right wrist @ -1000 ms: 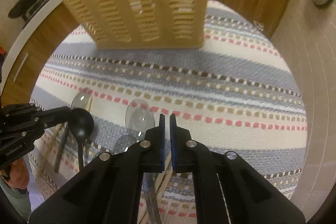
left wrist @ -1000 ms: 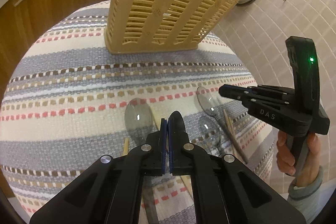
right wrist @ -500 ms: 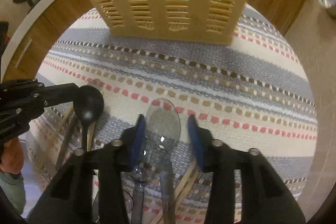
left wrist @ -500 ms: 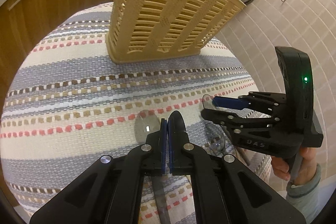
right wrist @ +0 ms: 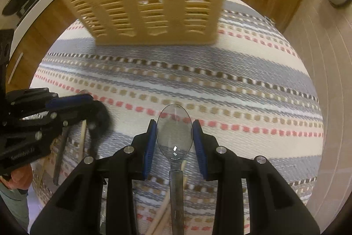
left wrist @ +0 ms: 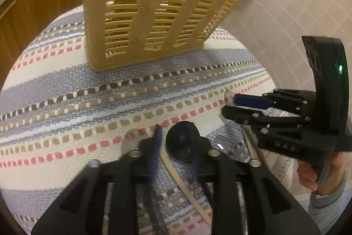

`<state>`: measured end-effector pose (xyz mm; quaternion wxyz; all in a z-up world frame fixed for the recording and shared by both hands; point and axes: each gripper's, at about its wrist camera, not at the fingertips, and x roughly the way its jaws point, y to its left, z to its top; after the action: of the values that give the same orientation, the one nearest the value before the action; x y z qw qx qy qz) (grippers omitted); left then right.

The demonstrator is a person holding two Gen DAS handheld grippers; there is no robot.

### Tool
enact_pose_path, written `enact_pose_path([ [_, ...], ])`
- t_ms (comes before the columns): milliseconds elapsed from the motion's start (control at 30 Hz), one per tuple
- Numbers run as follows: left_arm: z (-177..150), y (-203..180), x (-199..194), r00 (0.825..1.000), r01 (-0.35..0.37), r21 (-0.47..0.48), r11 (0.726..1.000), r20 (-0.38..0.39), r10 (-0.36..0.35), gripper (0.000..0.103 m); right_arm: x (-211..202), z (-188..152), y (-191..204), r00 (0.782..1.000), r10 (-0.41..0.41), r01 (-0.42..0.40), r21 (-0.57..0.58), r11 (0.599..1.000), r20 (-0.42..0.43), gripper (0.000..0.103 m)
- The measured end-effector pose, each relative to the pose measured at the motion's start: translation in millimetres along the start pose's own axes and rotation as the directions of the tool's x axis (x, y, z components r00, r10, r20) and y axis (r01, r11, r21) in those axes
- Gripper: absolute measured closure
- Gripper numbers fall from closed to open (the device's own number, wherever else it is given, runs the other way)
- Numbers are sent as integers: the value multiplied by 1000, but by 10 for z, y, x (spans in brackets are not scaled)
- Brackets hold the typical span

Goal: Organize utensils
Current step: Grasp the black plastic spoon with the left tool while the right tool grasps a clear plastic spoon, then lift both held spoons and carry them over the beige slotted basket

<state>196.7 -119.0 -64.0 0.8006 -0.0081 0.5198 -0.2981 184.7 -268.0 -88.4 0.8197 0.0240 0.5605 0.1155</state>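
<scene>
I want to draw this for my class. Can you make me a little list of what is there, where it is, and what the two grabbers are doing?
surface: striped woven cloth
basket: tan slotted basket, upright at the far side of the cloth
right gripper: open, pads either side of a clear plastic spoon lying on the cloth
left gripper: jaws just opened, black spoon between them, not squeezed
also there: wooden chopstick on the cloth

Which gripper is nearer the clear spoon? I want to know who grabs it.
Right. The right gripper straddles the clear spoon, jaws open; the left gripper is off to its left, over a black spoon.
</scene>
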Motion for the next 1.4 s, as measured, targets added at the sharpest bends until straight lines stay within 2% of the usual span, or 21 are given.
enact_pose_path([
  [100,4,-98,94,1000,9,18,1000,-13,-9,64,-24,-30,-35,1000,24,-24,18,1000,7,73],
  [133,0,-135,106,1000,-5,25,1000,-12,5,62,-58,-55,-154,1000,30,-30,22,999,7,73],
  [200,5,-254,160,999,-50,54,997,-16,51,60,-78,-64,-158,999,38,-38,27,999,9,73],
  [233,1,-354,193,995,-98,84,992,-17,100,60,-25,-25,-223,999,44,-44,30,999,10,73],
  [367,-70,-560,309,973,-227,147,963,1,229,60,-144,-54,-440,998,62,-63,62,996,24,73],
  [433,-103,-589,348,960,-279,164,946,20,280,67,-202,-71,-558,997,73,-76,77,994,33,73],
  [467,-106,-616,377,954,-300,173,938,28,299,67,-229,-83,-598,997,73,-75,80,994,36,73],
  [600,-95,-625,414,956,-292,166,942,54,287,68,-327,-142,-693,995,84,-88,82,993,54,73],
  [633,-102,-606,379,966,-256,154,954,66,249,68,-352,-156,-696,994,88,-93,80,992,59,73],
  [700,-120,-555,284,975,-210,136,968,98,198,68,-431,-191,-727,993,95,-100,71,992,74,73],
  [767,-157,-498,138,974,-186,122,975,151,167,68,-499,-229,-706,991,97,-103,65,993,91,73],
  [867,-192,-510,-107,958,-153,117,981,262,118,68,-646,-244,-625,984,111,-119,49,992,141,73],
  [933,-229,-549,-303,932,-160,132,978,346,106,68,-783,-264,-583,977,114,-123,36,992,180,73],
  [1067,-351,-687,-741,851,-216,168,962,515,101,68,-1078,-304,-464,951,136,-147,16,989,278,73],
  [1100,-362,-702,-803,838,-226,170,959,536,102,68,-1142,-308,-459,947,134,-144,13,990,292,73],
  [1200,-386,-765,-1000,766,-286,165,944,631,122,68,-1326,-314,-353,926,120,-128,0,992,358,73],
  [1267,-398,-762,-1105,729,-310,153,939,671,131,68,-1465,-329,-298,904,116,-125,-6,992,411,73],
  [1333,-393,-766,-1218,670,-352,128,927,726,154,68,-1618,-333,-264,882,117,-126,-10,992,457,73],
  [1400,-395,-790,-1408,614,-393,106,913,769,175,68,-1808,-318,-218,850,121,-130,-19,991,513,73],
])
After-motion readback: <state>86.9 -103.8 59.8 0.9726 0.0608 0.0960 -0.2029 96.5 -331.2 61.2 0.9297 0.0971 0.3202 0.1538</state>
